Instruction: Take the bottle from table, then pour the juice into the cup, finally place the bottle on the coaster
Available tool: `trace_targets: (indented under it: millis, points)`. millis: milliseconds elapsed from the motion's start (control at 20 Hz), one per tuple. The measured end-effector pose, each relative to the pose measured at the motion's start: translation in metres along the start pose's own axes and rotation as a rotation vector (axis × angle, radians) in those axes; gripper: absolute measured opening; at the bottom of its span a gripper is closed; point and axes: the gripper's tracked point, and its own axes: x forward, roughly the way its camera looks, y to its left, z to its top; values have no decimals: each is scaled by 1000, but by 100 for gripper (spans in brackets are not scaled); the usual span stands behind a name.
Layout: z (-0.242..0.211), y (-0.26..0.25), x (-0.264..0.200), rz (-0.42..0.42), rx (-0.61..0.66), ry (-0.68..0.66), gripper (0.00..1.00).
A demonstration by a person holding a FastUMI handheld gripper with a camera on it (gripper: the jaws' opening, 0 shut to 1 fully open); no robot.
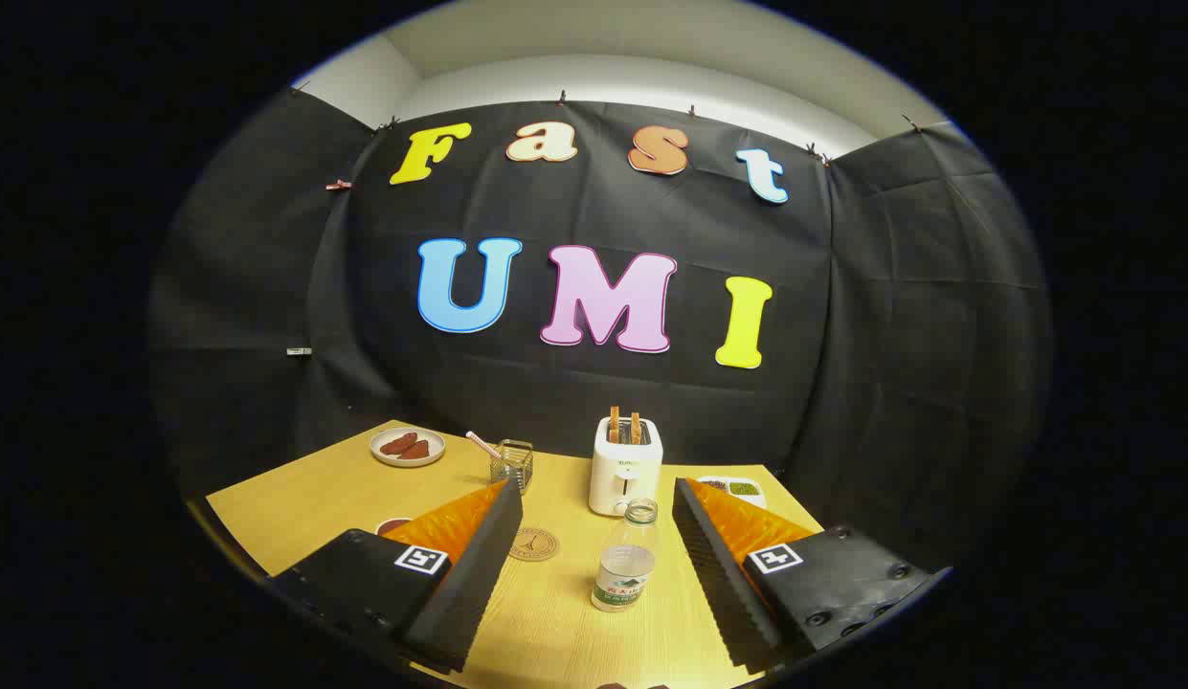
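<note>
Bottle [625, 565] stands upright on the table [306, 507], long axis vertical, open mouth up, between the 2 fingers but touching neither. Gripper [589, 574] spread wide, holding nothing. Coaster [533, 544] lies just left of the bottle, bare. Toaster [625, 476] stands close behind the bottle. Judged: step 1 of 3 not yet done; grasp, pour and placing remain. Cup not identified with certainty.

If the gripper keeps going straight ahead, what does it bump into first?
Probably the bottle: it stands between the open gripper jaws, untouched. The toaster comes next, though depth is hard to judge.
</note>
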Motion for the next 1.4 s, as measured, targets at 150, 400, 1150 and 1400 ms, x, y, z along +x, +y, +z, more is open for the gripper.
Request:
trace_targets:
  millis: [150,400,1150,1400]
  points:
    - [-4,-6,-1,4,3,5,97]
    - [-7,-12,-3,5,3,13,98]
    - [-20,-27,12,-12,-17,24,98]
    - [-24,-36,38,-26,-7,24,98]
